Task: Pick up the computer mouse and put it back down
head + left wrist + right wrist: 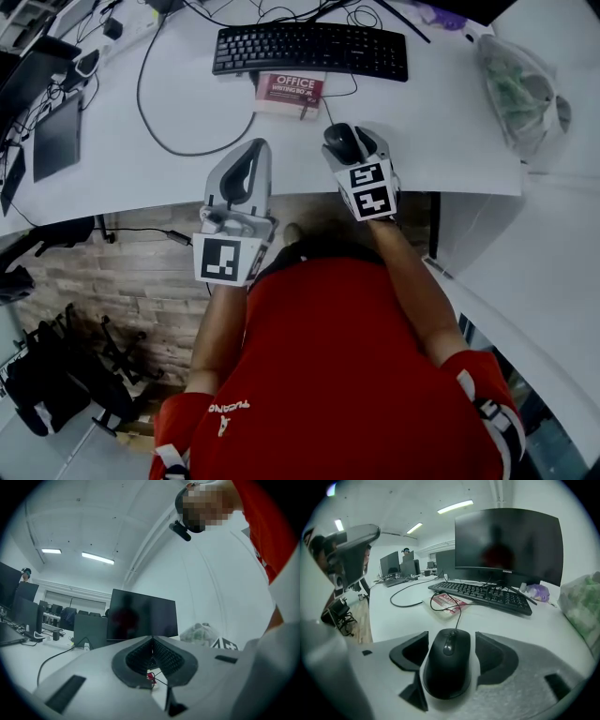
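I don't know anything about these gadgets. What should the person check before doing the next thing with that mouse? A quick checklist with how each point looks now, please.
1. Mouse centred between the right gripper's jaws: ok.
2. Right jaws stand apart, with a gap on each side of the mouse, so nothing squeezes it: ok.
3. Mouse lies flat on the desk: ok, as far as the right gripper view shows.
4. Mouse cable runs slack toward the keyboard, so it should not tug: ok.
5. Left gripper is shut, empty and away from the mouse: ok.
6. Room left to the desk's front edge: cannot tell; the mouse sits fairly near it.
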`<control>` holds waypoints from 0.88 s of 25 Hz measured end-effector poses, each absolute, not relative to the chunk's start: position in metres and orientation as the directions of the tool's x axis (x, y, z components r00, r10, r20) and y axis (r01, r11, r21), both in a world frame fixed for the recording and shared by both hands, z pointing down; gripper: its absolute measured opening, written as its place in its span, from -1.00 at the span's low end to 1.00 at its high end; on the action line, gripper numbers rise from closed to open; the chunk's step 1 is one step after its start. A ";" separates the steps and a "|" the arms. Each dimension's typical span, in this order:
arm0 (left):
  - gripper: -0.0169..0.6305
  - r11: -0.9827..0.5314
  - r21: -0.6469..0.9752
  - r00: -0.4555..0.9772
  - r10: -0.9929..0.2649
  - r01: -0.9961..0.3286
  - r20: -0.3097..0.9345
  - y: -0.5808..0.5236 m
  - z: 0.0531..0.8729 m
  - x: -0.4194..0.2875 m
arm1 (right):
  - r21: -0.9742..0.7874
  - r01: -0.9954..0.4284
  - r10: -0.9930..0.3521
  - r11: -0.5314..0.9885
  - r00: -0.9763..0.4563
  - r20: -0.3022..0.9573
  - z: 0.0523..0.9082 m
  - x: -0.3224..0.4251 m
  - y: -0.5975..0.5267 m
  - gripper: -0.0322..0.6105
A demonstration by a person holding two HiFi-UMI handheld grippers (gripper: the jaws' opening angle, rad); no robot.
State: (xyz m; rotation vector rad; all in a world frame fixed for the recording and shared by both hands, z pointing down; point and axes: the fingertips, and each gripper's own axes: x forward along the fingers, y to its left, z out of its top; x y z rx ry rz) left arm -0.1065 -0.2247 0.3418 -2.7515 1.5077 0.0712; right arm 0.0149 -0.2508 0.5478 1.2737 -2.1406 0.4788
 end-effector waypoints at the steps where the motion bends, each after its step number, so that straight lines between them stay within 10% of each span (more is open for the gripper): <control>1: -0.92 -0.540 0.019 0.539 -0.842 -0.842 -0.035 -0.225 0.344 -0.107 | -0.009 -0.881 -0.658 0.474 -0.361 0.661 0.552 0.015 -0.251 0.06; 22: -0.92 -0.536 0.016 0.534 -0.844 -0.844 -0.046 -0.227 0.338 -0.111 | -0.021 -0.887 -0.626 0.461 -0.342 0.701 0.566 0.015 -0.253 0.02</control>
